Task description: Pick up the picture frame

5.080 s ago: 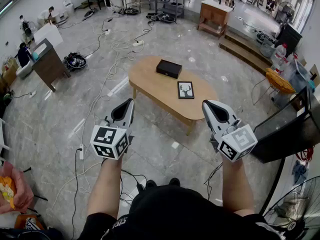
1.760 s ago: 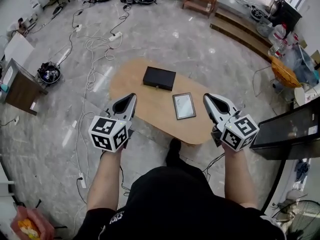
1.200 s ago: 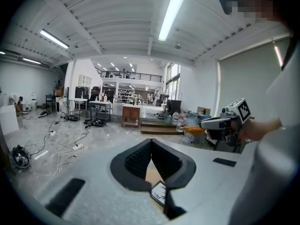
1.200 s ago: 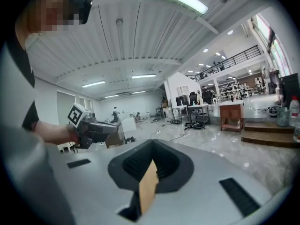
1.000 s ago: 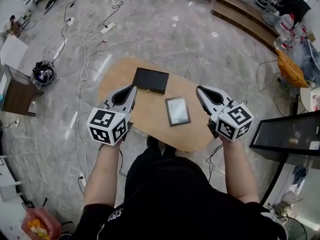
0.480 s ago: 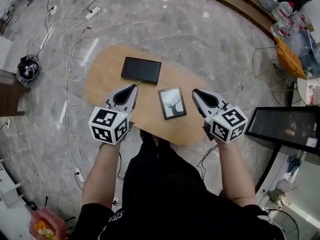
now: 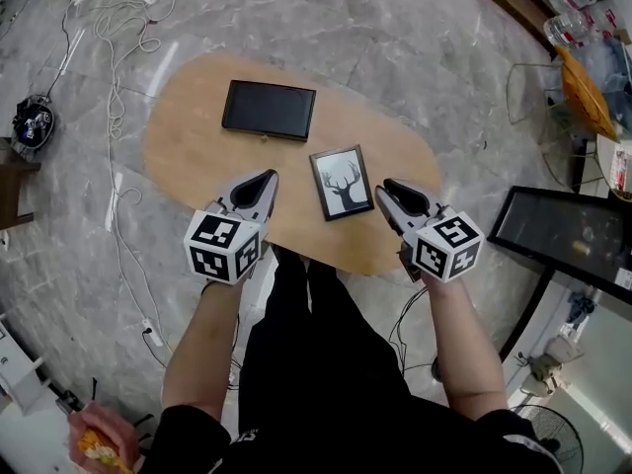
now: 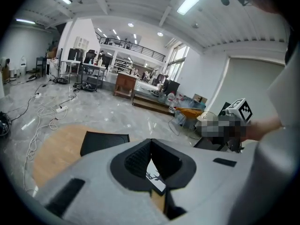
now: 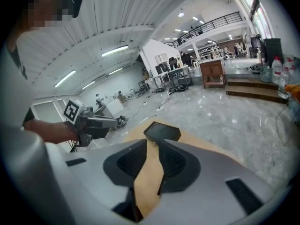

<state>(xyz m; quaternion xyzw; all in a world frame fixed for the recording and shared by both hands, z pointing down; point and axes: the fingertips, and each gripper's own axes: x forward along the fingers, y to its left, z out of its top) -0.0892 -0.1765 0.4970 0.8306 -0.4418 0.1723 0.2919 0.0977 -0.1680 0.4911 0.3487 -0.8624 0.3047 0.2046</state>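
Note:
The picture frame [image 7: 342, 182], black-edged with a deer-antler print, lies flat on the oval wooden table [image 7: 188, 146]. My left gripper [image 7: 268, 177] hovers just left of the frame's near end, jaws shut and empty. In the left gripper view a strip of the frame [image 8: 154, 179] shows under the closed left gripper [image 8: 150, 142]. My right gripper [image 7: 383, 195] hangs just right of the frame's near corner. Its jaws are opening. In the right gripper view only bare tabletop [image 9: 147, 182] shows between the right gripper [image 9: 152, 142] jaws.
A flat black box [image 7: 269, 110] lies on the table beyond the frame, the same black box [image 9: 161, 131] ahead in the right gripper view. Cables [image 7: 118, 28] trail over the floor at left. A dark panel [image 7: 563, 245] stands at right, a chair [image 7: 583, 87] behind it.
Both grippers have dropped toward the table and now flank the frame's near end. The right gripper's jaws have parted; the left stays shut.

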